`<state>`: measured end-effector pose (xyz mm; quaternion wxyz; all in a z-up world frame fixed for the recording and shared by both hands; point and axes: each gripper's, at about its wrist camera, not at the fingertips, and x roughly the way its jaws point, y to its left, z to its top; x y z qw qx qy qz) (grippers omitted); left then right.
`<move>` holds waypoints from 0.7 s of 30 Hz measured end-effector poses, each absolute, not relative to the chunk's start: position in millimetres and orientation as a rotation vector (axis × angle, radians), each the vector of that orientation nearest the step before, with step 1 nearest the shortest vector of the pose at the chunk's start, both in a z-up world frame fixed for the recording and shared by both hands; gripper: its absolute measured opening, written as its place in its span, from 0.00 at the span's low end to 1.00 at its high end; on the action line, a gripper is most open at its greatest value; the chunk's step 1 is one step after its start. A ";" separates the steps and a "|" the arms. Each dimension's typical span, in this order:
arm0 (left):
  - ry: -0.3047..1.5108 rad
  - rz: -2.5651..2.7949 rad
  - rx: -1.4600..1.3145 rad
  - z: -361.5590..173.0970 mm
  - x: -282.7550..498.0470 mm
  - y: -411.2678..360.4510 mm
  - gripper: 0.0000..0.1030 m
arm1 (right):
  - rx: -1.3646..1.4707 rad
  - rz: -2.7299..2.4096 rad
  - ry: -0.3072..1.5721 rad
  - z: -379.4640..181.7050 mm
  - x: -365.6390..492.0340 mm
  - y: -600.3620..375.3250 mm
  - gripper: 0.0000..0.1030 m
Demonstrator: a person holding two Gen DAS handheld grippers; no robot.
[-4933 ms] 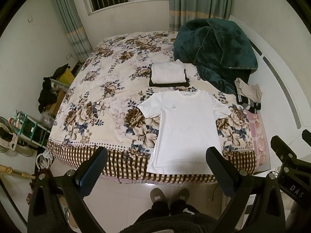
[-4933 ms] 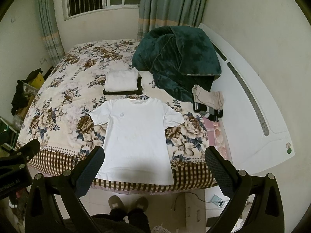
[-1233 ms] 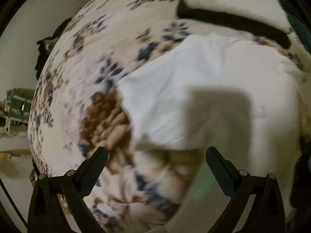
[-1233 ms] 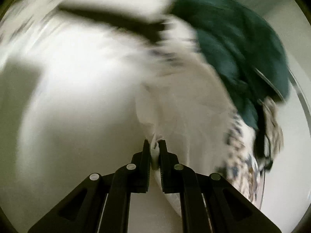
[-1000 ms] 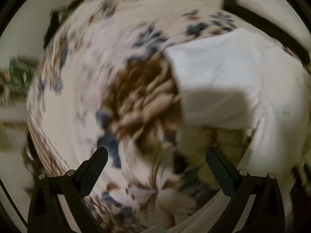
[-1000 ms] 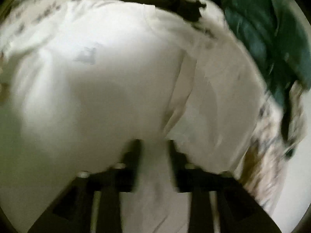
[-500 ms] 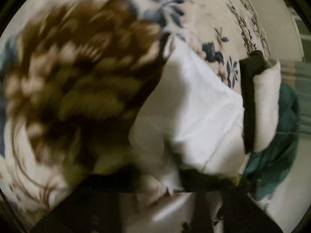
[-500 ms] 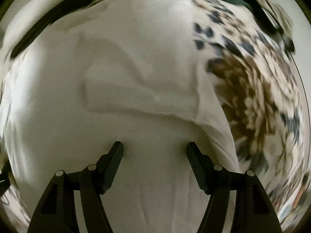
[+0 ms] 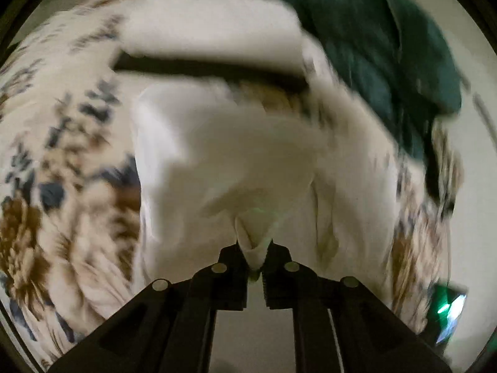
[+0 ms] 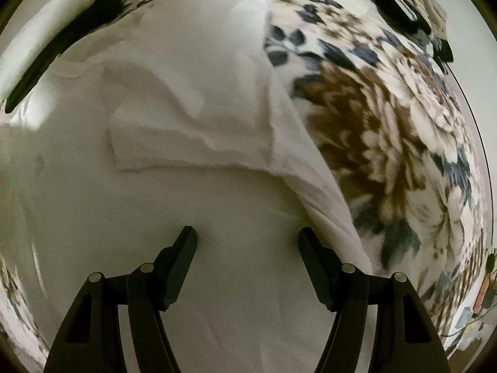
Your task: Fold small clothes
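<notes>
Shirt (image 9: 248,161) cloth between left gripper (image 9: 255,253) fingers

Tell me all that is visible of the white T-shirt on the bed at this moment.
The white T-shirt is plain, of thin soft cloth, and lies on the floral bedspread. Its right sleeve is folded inward over the body. The left gripper is shut on a pinch of its fabric and draws it up into a peak. The right gripper is open above the cloth and grips nothing. Past the collar lies a folded white and black stack. The left view is blurred.
</notes>
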<state>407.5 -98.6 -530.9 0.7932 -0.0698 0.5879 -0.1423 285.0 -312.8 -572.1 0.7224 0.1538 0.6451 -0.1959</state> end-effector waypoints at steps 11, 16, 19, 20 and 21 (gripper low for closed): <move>1.268 -0.103 -0.107 -522.5 399.2 -33.5 0.90 | 0.400 -0.422 1.418 -553.4 254.1 -336.4 0.68; 1.316 -0.080 -0.046 -560.3 430.5 -46.7 0.90 | 0.426 -0.424 1.414 -542.2 253.8 -335.0 0.68; 1.390 -0.171 0.087 -588.2 425.0 -87.2 0.90 | 0.406 -0.415 1.419 -534.8 258.3 -343.5 0.68; 1.380 -0.185 0.161 -590.1 414.6 -103.7 0.90 | 0.397 -0.411 1.421 -532.7 262.4 -346.9 0.68; 1.355 -0.186 0.198 -585.3 405.5 -112.2 0.90 | 0.389 -0.400 1.421 -528.2 264.2 -349.3 0.68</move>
